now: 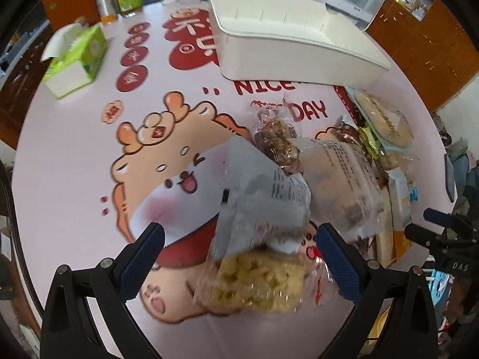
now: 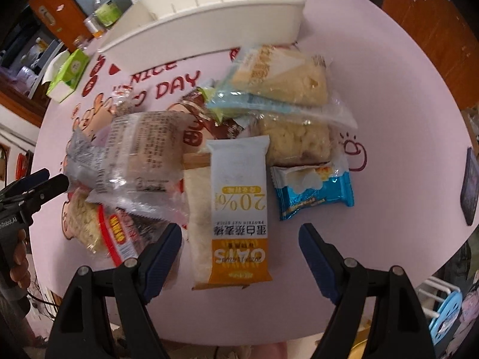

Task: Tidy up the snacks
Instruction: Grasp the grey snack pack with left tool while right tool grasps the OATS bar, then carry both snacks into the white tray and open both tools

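Left gripper [image 1: 239,257]: jaws spread wide, with a clear-wrapped snack of yellow puffed pieces [image 1: 257,281] lying between them; whether either pad touches the wrapper I cannot tell (the wrapper is blurred).
Right gripper [image 2: 241,257]: jaws wide apart and clamped on nothing, hovering over the near end of the oat bar packet [image 2: 239,209], white above and orange below.
Printed clear packet [image 2: 140,155]: lies beside the oat bar packet, toward the left gripper, overlapping the puffed snack (its print is too blurred to read).
Blue wafer packet [image 2: 314,191]: flat on the tabletop just beside the oat bar, on the side away from the left gripper.
Snack pile [image 2: 269,104]: past the oat bar, heaped toward the middle of the tabletop; a pale rice cake in clear wrap [image 2: 296,140] touches the oat bar's far end, and a cream-coloured cake [image 2: 287,80] lies farther on.
White bin [image 2: 209,21]: stands at the far edge of the tabletop, beyond the pile, open side up; no snacks show above its rim.
Tissue box [image 1: 74,59]: green, near the far-left edge, well apart from the snacks.
Tabletop [image 1: 74,179]: round and pink, printed with a cartoon animal and "NICE DAY".
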### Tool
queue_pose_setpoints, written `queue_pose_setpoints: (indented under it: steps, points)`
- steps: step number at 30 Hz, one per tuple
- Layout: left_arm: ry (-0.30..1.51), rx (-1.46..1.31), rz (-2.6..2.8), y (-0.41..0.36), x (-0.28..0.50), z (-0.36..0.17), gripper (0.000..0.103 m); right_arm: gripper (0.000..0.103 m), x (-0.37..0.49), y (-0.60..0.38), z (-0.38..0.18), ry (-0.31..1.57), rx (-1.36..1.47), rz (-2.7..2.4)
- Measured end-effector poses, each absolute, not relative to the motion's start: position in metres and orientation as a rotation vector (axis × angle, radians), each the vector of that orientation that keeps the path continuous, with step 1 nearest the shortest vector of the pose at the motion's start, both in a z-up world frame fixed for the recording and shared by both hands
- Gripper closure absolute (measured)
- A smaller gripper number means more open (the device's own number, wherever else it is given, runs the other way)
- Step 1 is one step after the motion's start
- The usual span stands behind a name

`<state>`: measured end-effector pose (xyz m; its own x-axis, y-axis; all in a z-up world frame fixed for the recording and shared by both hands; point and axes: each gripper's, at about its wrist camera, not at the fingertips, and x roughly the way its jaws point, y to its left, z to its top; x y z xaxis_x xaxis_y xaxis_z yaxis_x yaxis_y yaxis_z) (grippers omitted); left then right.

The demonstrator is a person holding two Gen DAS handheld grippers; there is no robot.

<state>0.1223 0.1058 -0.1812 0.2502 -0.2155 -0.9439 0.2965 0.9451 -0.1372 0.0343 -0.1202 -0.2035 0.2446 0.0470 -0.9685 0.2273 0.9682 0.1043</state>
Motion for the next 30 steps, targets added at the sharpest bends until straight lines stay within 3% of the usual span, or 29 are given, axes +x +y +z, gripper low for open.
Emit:
queue_pose_setpoints:
  steps: [7,13,15,18,23,30]
  points:
    - [1.353,0.055,-0.389,0.092,0.140,-0.207,0.002,0.022,0.047,-0.131,-0.224,1.336,0.276,-0.133]
    - [1.397,0.022,-0.402,0.084,0.151,-0.222,0.003,0.044,0.052,-0.143,-0.238,1.360,0.356,-0.082]
    - [1.415,0.005,-0.406,0.082,0.153,-0.228,0.012,0.059,0.051,-0.144,-0.238,1.356,0.390,-0.038]
    - [1.457,-0.095,-0.452,0.080,0.156,-0.235,0.037,0.063,0.052,-0.140,-0.235,1.355,0.379,-0.023]
    - [1.440,-0.083,-0.407,0.076,0.153,-0.228,0.046,0.066,0.049,-0.131,-0.227,1.336,0.326,-0.018]
    - [1.355,-0.039,-0.361,0.088,0.139,-0.171,0.047,0.066,0.051,-0.131,-0.184,1.247,0.294,0.006]
